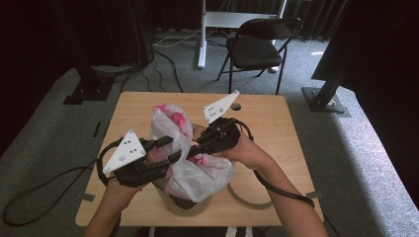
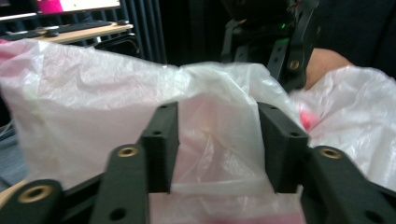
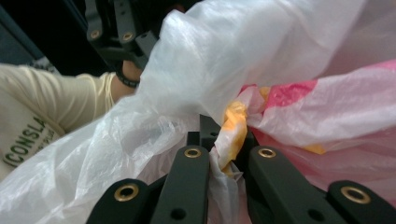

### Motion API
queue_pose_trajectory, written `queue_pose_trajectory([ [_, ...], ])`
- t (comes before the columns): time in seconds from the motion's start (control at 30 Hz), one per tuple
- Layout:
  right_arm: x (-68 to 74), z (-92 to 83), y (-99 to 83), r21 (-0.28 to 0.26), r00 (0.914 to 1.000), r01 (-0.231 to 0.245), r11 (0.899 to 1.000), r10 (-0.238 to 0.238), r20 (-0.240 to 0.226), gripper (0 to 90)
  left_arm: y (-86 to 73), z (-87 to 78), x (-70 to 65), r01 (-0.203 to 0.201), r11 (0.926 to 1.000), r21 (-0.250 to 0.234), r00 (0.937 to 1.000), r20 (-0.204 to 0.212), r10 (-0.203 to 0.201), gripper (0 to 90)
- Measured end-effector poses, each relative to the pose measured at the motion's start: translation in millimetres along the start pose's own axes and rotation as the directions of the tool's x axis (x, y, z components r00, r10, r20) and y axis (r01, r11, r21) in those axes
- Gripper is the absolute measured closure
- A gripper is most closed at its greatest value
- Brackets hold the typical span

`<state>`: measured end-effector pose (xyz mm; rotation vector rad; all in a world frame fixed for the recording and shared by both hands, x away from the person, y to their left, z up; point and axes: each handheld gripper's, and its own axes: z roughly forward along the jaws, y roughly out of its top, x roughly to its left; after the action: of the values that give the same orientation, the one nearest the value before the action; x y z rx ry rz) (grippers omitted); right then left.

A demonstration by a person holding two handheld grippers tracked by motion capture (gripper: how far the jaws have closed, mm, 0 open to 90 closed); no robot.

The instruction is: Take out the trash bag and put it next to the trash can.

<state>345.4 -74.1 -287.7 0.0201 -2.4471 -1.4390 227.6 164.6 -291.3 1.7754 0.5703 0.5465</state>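
A thin white plastic bag (image 1: 200, 173) with pink contents sits in a small tan bin (image 1: 184, 204) at the table's near edge. My left gripper (image 1: 173, 148) is at the bag's left side and stands open; in the left gripper view its jaws (image 2: 217, 140) straddle a loose fold of the bag (image 2: 93, 93) without pinching it. My right gripper (image 1: 193, 150) reaches in from the right and is shut on a bunched strip of the bag (image 3: 257, 46); in the right gripper view the crumpled film, with an orange-yellow patch, is squeezed in that gripper (image 3: 224, 140).
The wooden table (image 1: 257, 113) is bare behind and to the right of the bag. A black folding chair (image 1: 262, 44) and a white desk leg (image 1: 201, 34) stand beyond it. Black stand bases (image 1: 323, 101) flank the table on grey carpet.
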Motion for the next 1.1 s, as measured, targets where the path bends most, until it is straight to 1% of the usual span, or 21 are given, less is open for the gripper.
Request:
queue_pose_trajectory([
  [0.07, -1.5, -3.7, 0.4, -0.015, 0.9999, -0.006, 1.0, 0.007, 0.011, 88.9, -0.7, -5.2, 2.7, 0.012, 0.9999, -0.002, 0.9999, -0.003, -0.012, 44.0],
  [0.1, -2.6, -5.9, 0.8, -0.026, 0.9999, -0.013, 1.0, 0.013, 0.004, 88.9, -1.2, -8.0, 4.1, 0.018, 0.9998, 0.001, 0.9998, 0.002, -0.018, 41.2],
  [0.13, -2.4, -7.6, 1.4, -0.027, 0.9999, -0.005, 1.0, 0.005, 0.012, 88.9, -1.8, -10.8, 5.3, 0.022, 0.9997, 0.005, 0.9997, -0.005, -0.022, 37.6],
  [0.17, -2.5, -9.8, 2.1, -0.033, 0.9997, -0.007, 0.999, 0.008, 0.023, 88.9, -2.7, -13.7, 6.4, 0.022, 0.9997, 0.005, 0.9998, 0.001, -0.022, 33.9],
  [0.2, -3.0, -12.0, 2.9, -0.043, 0.9999, -0.009, 0.999, 0.01, 0.014, 88.9, -3.7, -16.1, 7.3, 0.026, 0.9995, 0.015, 0.9995, 0.016, -0.026, 30.0],
  [0.23, -2.8, -14.2, 3.7, -0.05, 0.9998, -0.01, 0.999, 0.01, 0.018, 88.9, -4.9, -17.8, 7.5, 0.034, 0.9991, 0.025, 0.9994, 0.005, -0.034, 24.7],
  [0.27, -3.1, -16.8, 4.8, -0.056, 0.9994, -0.013, 0.998, 0.015, 0.032, 88.9, -6.6, -19.2, 7.5, 0.031, 0.9987, 0.041, 0.9995, 0.009, -0.031, 16.6],
  [0.33, -3.7, -22.3, 7.0, -0.072, 0.9994, -0.017, 0.997, 0.019, 0.031, 88.9, -10.5, -21.2, 6.4, 0.025, 0.9974, 0.067, 0.9996, 0.012, -0.025, 10.5],
  [0.4, -3.7, -27.3, 10.1, -0.086, 0.9989, -0.021, 0.996, 0.024, 0.04, 88.9, -13.9, -22.8, 4.9, 0.028, 0.9966, 0.077, 0.9996, 0.007, -0.029, 9.3],
  [0.47, -2.5, -31.8, 13.8, -0.102, 0.9989, -0.016, 0.995, 0.021, 0.042, 89.0, -16.4, -24.9, 4.4, 0.023, 0.9959, 0.088, 0.9995, 0.02, -0.024, 0.0],
  [0.53, -0.6, -36.5, 18.7, -0.108, 0.9984, -0.01, 0.994, 0.016, 0.055, 88.9, -18.9, -28.7, 4.4, 0.034, 0.9966, 0.076, 0.9994, 0.007, -0.034, 0.0],
  [0.63, 2.9, -45.5, 27.5, -0.118, 0.9975, 0.005, 0.993, 0.004, 0.071, 88.9, -24.1, -35.9, 6.4, 0.048, 0.9969, 0.063, 0.9988, 0.011, -0.048, 0.0],
  [0.7, 5.7, -53.1, 33.9, -0.134, 0.9972, 0.016, 0.991, -0.006, 0.074, 88.9, -30.3, -39.6, 7.5, 0.057, 0.9961, 0.068, 0.9983, 0.007, -0.058, 0.0],
  [0.83, 9.8, -69.6, 45.1, -0.172, 0.9961, 0.026, 0.985, -0.011, 0.088, 88.9, -49.9, -44.8, 9.7, 0.078, 0.9936, 0.082, 0.9969, -0.016, -0.077, 0.0],
  [0.87, 9.8, -69.6, 45.1, -0.172, 0.9961, 0.026, 0.985, -0.011, 0.088, 88.9, -49.9, -44.8, 9.7, 0.078, 0.9936, 0.082, 0.9969, -0.016, -0.077, 0.0],
  [0.9, 10.6, -73.3, 47.2, -0.179, 0.9958, 0.031, 0.983, -0.015, 0.09, 88.9, -56.7, -47.0, 10.6, 0.093, 0.9924, 0.08, 0.9955, -0.023, -0.092, 0.0],
  [0.93, 11.7, -78.0, 49.3, -0.193, 0.9951, 0.032, 0.981, -0.013, 0.098, 88.9, -62.3, -48.9, 11.5, 0.105, 0.9919, 0.072, 0.9945, -0.013, -0.104, 0.0],
  [1.0, 13.3, -84.5, 52.1, -0.211, 0.9951, 0.03, 0.977, -0.01, 0.098, 88.9, -75.2, -53.7, 11.9, 0.136, 0.9894, 0.052, 0.9907, -0.017, -0.135, 0.0],
  [1.03, 14.0, -88.2, 53.8, -0.22, 0.9944, 0.031, 0.975, -0.008, 0.105, 88.9, -81.0, -54.9, 11.0, 0.141, 0.9885, 0.055, 0.9899, -0.024, -0.14, 0.0],
  [1.07, 14.2, -90.8, 55.1, -0.226, 0.9944, 0.032, 0.974, -0.008, 0.105, 88.9, -89.6, -56.1, 9.2, 0.14, 0.988, 0.066, 0.9894, -0.049, -0.137, 0.0],
  [1.1, 14.5, -95.2, 57.7, -0.236, 0.9933, 0.034, 0.971, -0.007, 0.115, 88.9, -89.6, -56.1, 9.2, 0.14, 0.988, 0.066, 0.9894, -0.049, -0.137, 0.0],
])
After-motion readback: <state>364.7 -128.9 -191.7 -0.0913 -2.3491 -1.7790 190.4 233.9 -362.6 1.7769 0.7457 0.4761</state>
